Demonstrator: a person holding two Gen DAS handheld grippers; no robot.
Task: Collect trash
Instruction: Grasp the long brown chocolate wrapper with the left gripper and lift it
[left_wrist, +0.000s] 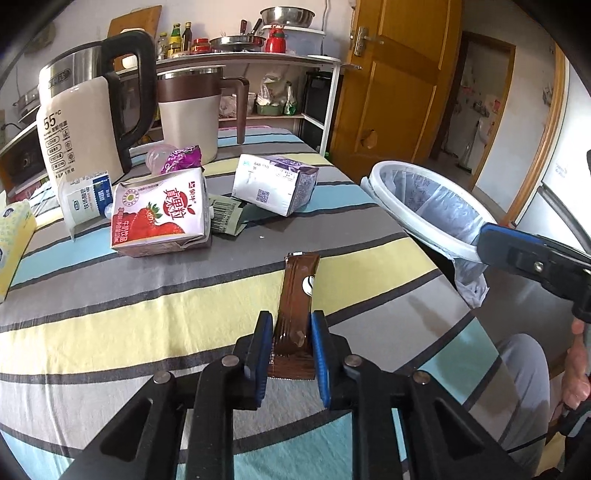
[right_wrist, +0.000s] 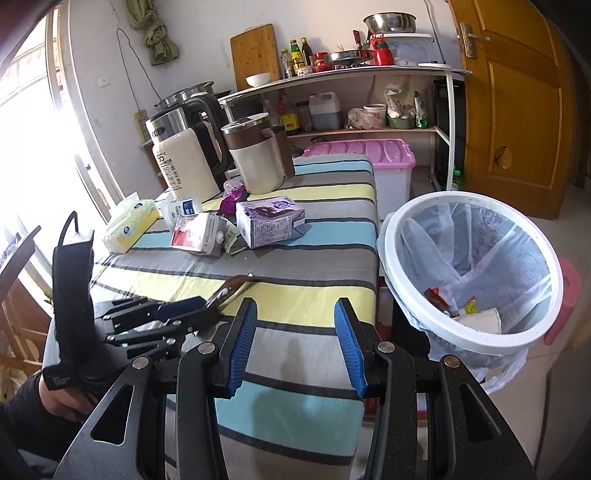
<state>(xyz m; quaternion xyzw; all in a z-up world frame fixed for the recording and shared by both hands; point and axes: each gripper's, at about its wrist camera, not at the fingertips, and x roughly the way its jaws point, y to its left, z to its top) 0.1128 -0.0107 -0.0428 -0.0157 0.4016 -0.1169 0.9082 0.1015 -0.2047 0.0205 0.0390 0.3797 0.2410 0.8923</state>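
Note:
My left gripper (left_wrist: 290, 325) is shut on a brown snack wrapper (left_wrist: 297, 291), held over the striped table (left_wrist: 110, 295); it also shows in the right wrist view (right_wrist: 231, 288). My right gripper (right_wrist: 295, 314) is open and empty above the table's near edge. A white bin with a liner (right_wrist: 472, 273) stands right of the table and holds some trash; it also shows in the left wrist view (left_wrist: 428, 206). A strawberry milk carton (left_wrist: 159, 214), a purple carton (left_wrist: 275, 184), a small white carton (left_wrist: 86, 199), a green wrapper (left_wrist: 225, 218) and a purple packet (left_wrist: 181, 157) lie further back.
A kettle (left_wrist: 85, 118), a brown-and-cream jug (left_wrist: 192, 110) and a yellow tissue pack (left_wrist: 13, 240) stand on the table's far left. A pink-lidded storage box (right_wrist: 369, 158), a shelf (right_wrist: 332, 74) and a wooden door (right_wrist: 517, 110) are behind.

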